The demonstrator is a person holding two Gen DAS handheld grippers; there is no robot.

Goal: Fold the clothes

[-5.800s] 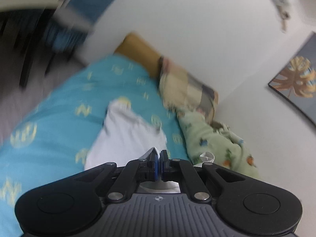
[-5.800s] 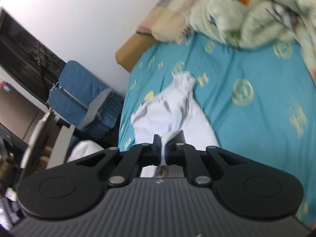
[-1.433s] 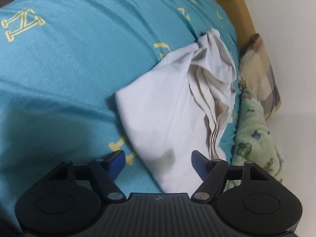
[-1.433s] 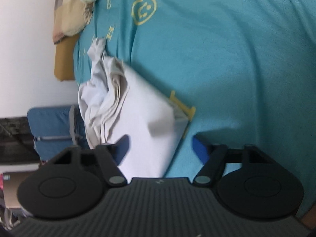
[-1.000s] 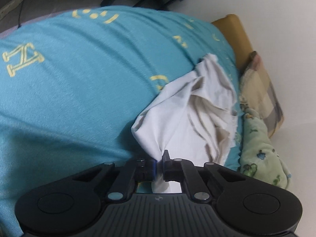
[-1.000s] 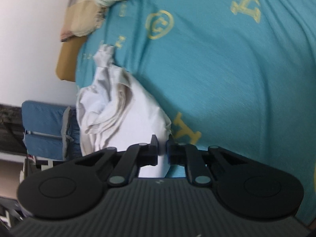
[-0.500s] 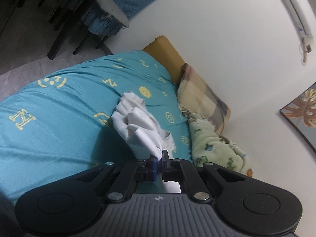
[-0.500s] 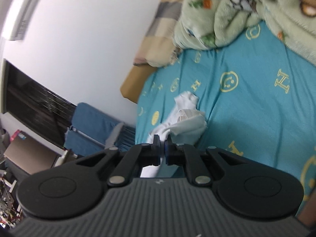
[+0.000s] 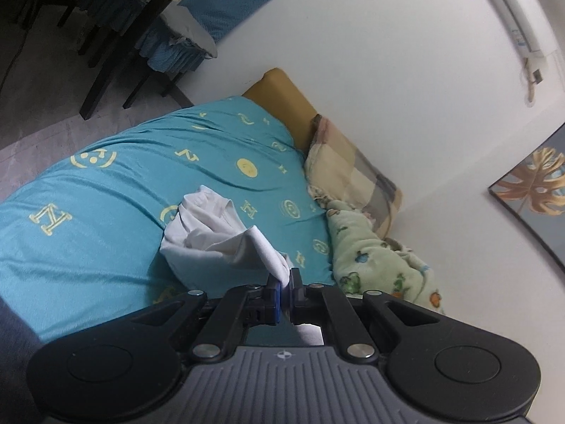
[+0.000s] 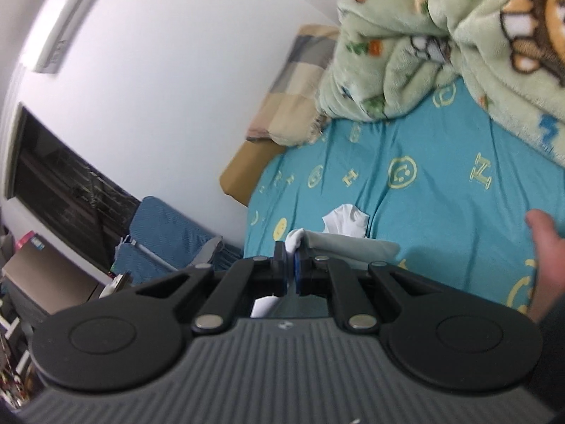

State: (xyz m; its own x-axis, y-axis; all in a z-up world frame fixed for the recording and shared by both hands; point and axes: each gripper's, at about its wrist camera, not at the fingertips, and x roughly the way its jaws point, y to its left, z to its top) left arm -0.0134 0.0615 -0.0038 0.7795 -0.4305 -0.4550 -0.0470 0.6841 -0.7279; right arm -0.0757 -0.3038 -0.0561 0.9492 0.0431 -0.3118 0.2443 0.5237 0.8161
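A white garment hangs bunched over the teal bed sheet. My left gripper is shut on one corner of it, and the cloth stretches from the jaws down to the bed. My right gripper is shut on another corner of the white garment, which drapes away toward the sheet. Both grippers hold the cloth lifted above the bed. The lower part of the garment is hidden behind the gripper bodies.
A green cartoon blanket and a checked pillow lie at the head of the bed by the white wall. Blue chairs and a dark table stand off the bed's side. A person's hand shows at the right edge.
Both grippers closed on corners of the garment about a second ago and have since lifted it off the sheet, pulling it up and back; the flat-lying cloth is now bunched and hanging.
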